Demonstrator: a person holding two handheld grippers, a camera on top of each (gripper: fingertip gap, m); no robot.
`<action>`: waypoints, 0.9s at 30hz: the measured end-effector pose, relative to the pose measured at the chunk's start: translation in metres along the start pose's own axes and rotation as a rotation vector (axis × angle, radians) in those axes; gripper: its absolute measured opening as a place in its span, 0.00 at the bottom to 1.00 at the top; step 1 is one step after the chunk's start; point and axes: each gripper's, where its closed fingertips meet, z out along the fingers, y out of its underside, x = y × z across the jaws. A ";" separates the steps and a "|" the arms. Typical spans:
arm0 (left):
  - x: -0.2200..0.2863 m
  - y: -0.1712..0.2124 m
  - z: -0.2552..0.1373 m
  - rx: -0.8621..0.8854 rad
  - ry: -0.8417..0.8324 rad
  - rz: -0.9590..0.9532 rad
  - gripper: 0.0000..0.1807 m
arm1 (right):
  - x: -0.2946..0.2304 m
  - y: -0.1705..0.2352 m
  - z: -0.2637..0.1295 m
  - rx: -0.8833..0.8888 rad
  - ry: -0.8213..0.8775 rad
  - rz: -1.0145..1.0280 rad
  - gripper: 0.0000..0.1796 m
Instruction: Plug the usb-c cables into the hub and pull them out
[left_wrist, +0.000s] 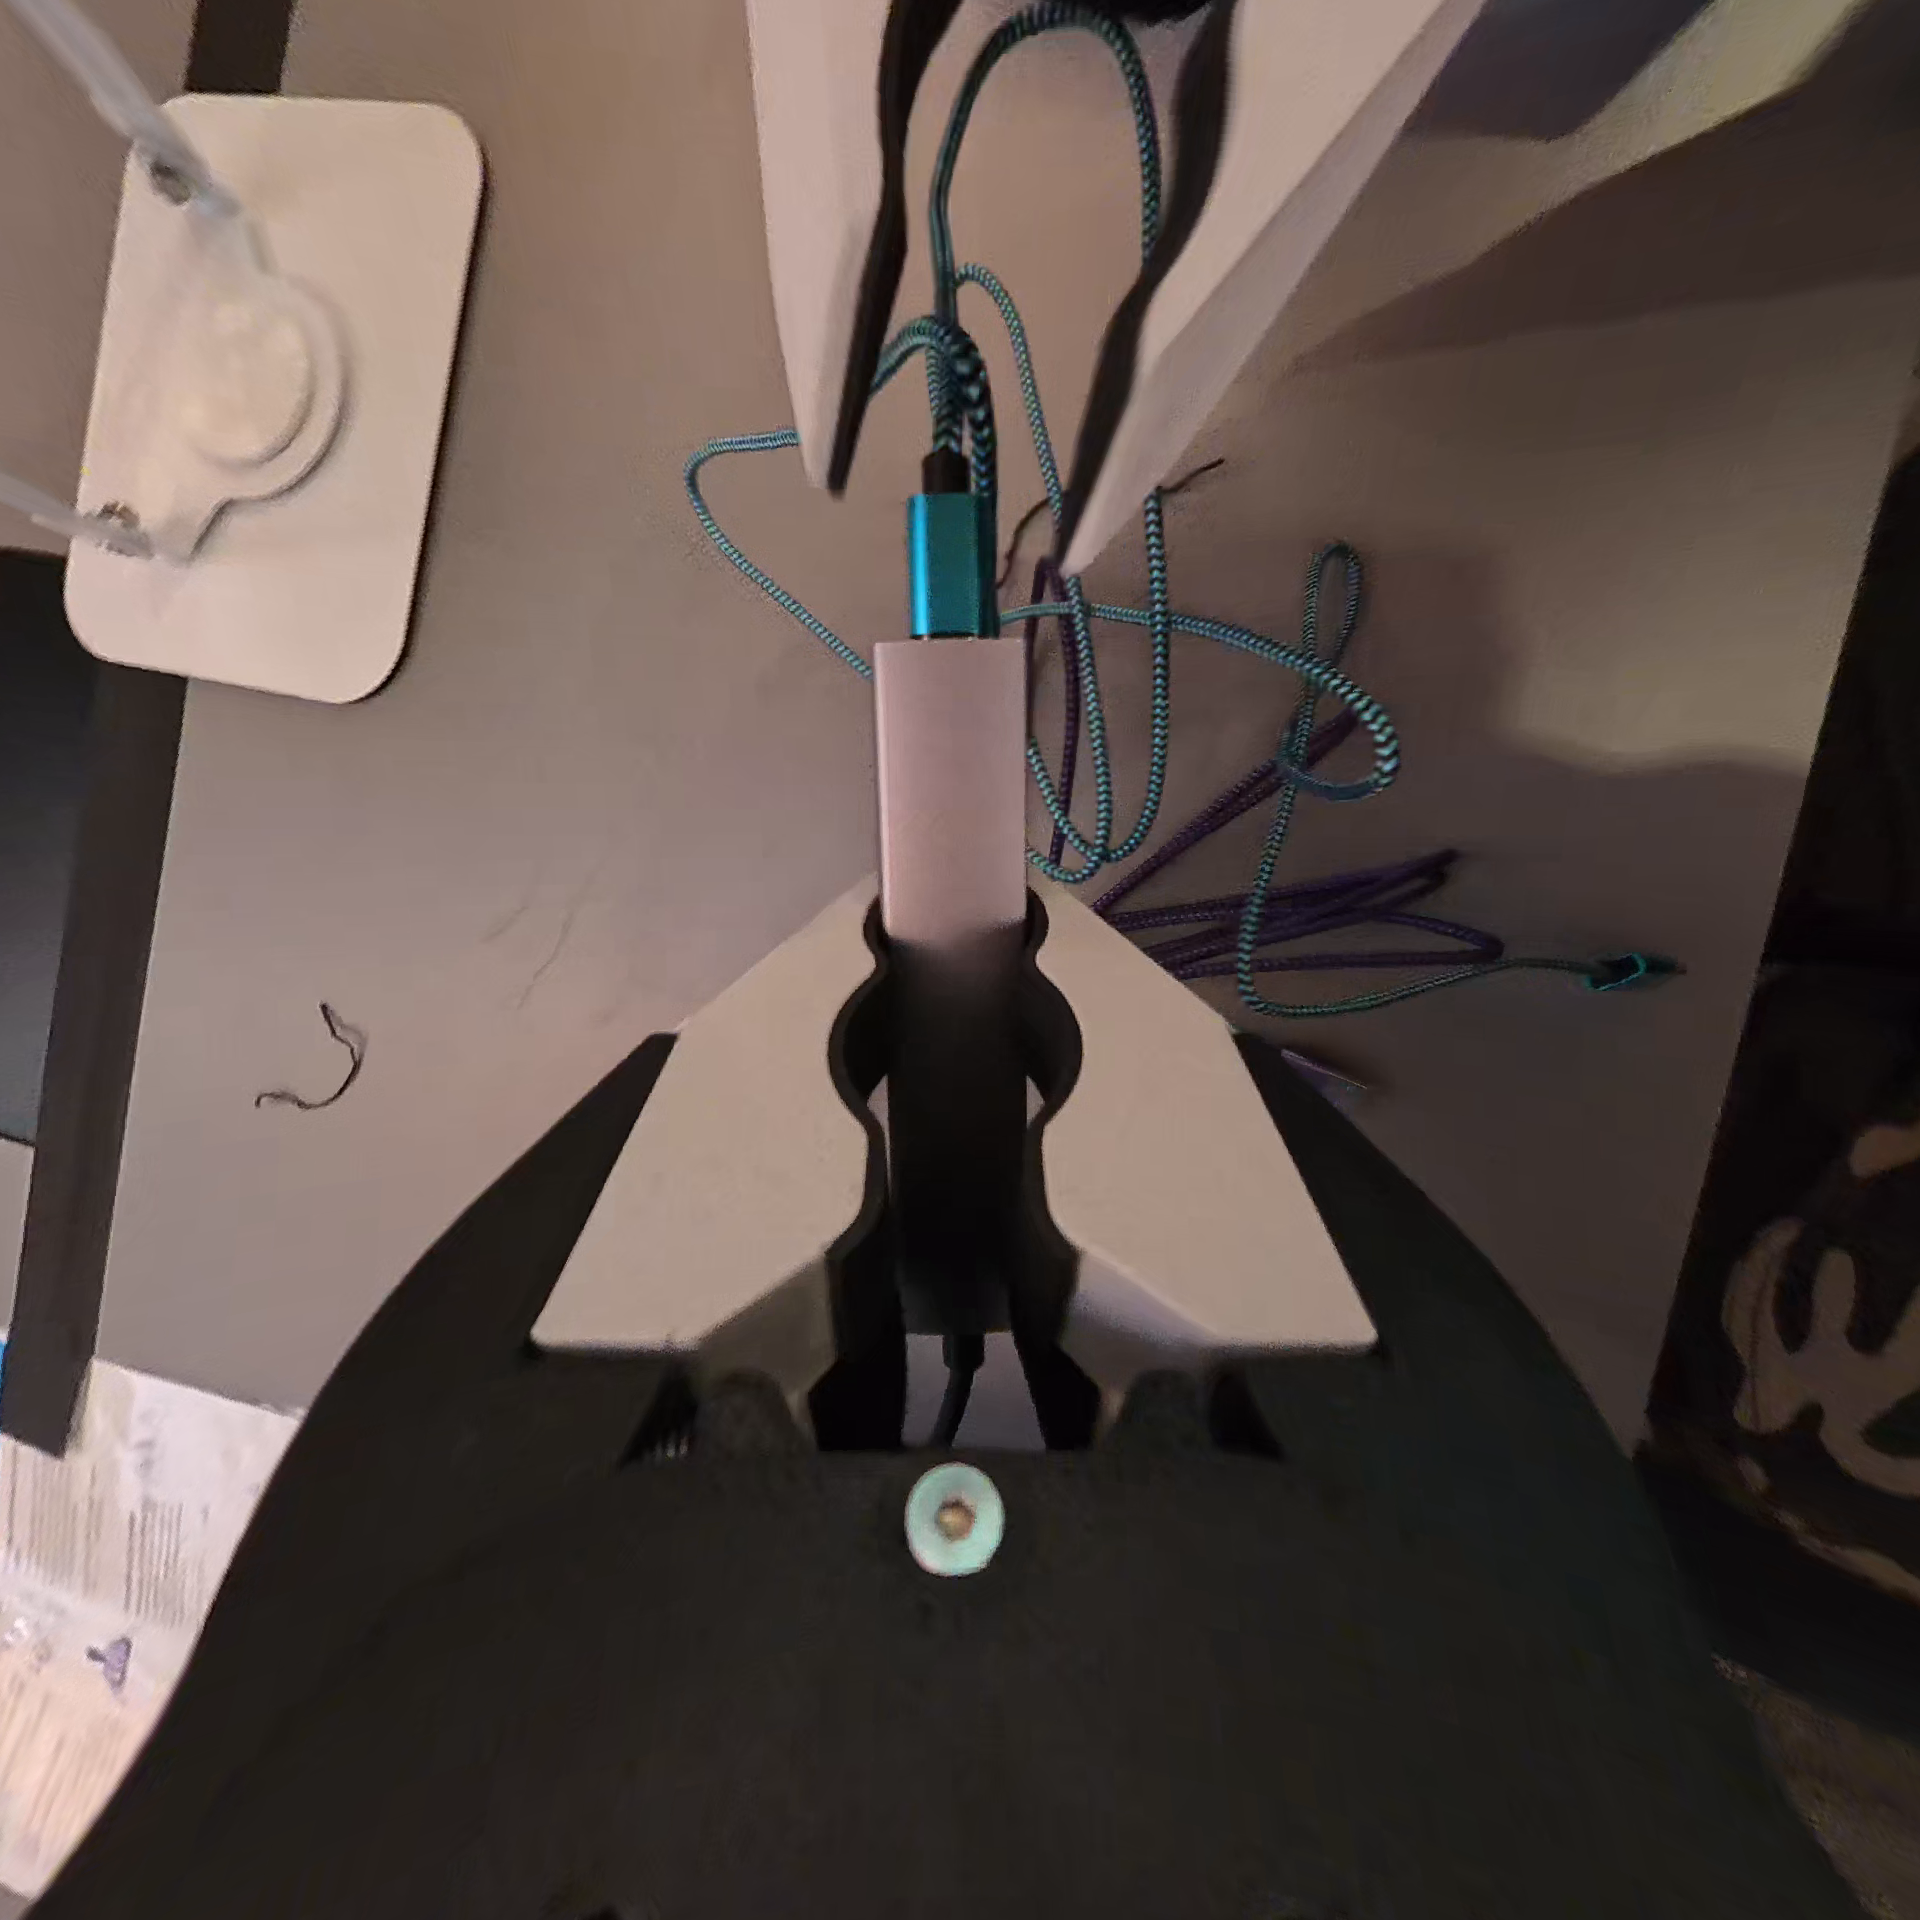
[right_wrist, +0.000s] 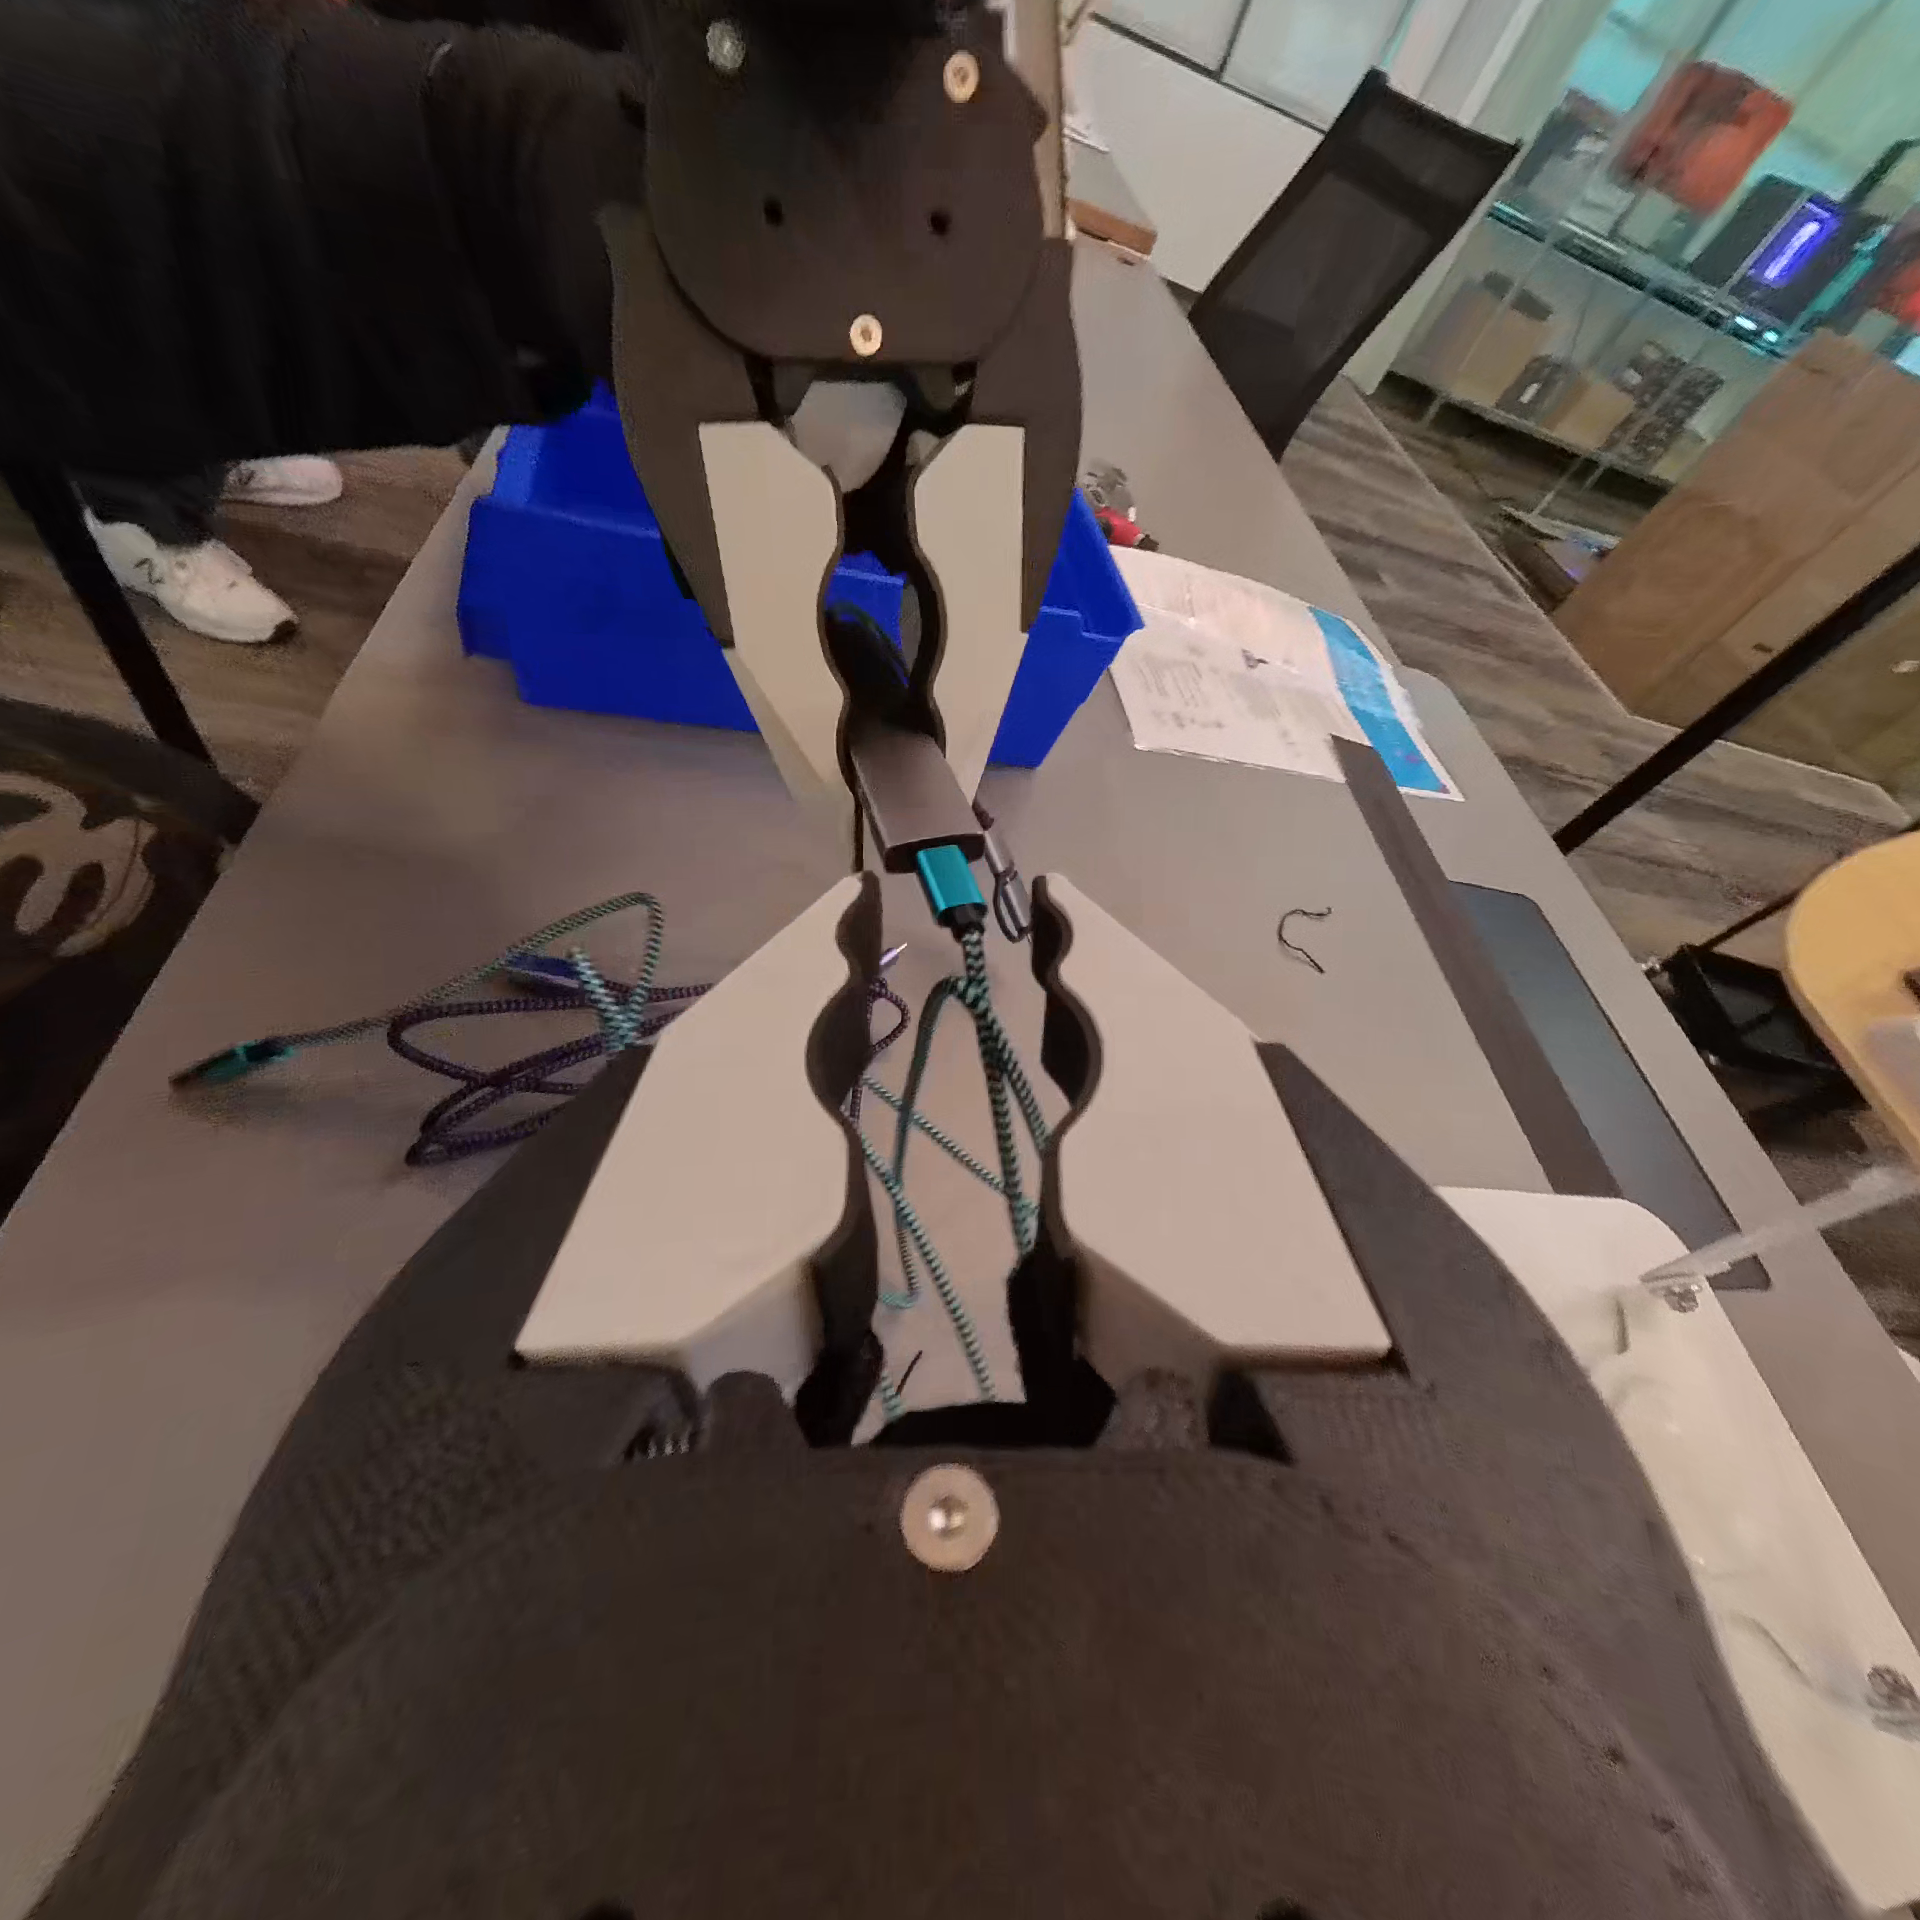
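My left gripper is shut on the grey USB hub and holds it above the grey table. A teal USB-C plug sits in the hub's far end, and its teal braided cable trails to the table. My right gripper faces the left gripper. Its jaws are open on either side of the cable, just short of the plug and hub. A purple cable and a loose teal connector lie on the table.
A blue bin and papers lie behind the left gripper. A white plate with a clear mount is at my right. A black thread lies on the table. A person in black stands at the far left. Tip to tip, the grippers are about 6 cm apart.
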 end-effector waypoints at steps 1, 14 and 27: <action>0.002 -0.001 0.000 -0.004 0.008 0.012 0.09 | -0.003 0.003 0.003 -0.007 -0.019 -0.008 0.11; 0.011 -0.012 0.005 0.018 0.079 0.072 0.12 | -0.019 0.006 0.010 0.094 -0.087 0.044 0.04; 0.042 -0.011 0.026 -0.110 0.303 0.074 0.11 | -0.033 0.004 0.012 0.152 -0.162 0.018 0.04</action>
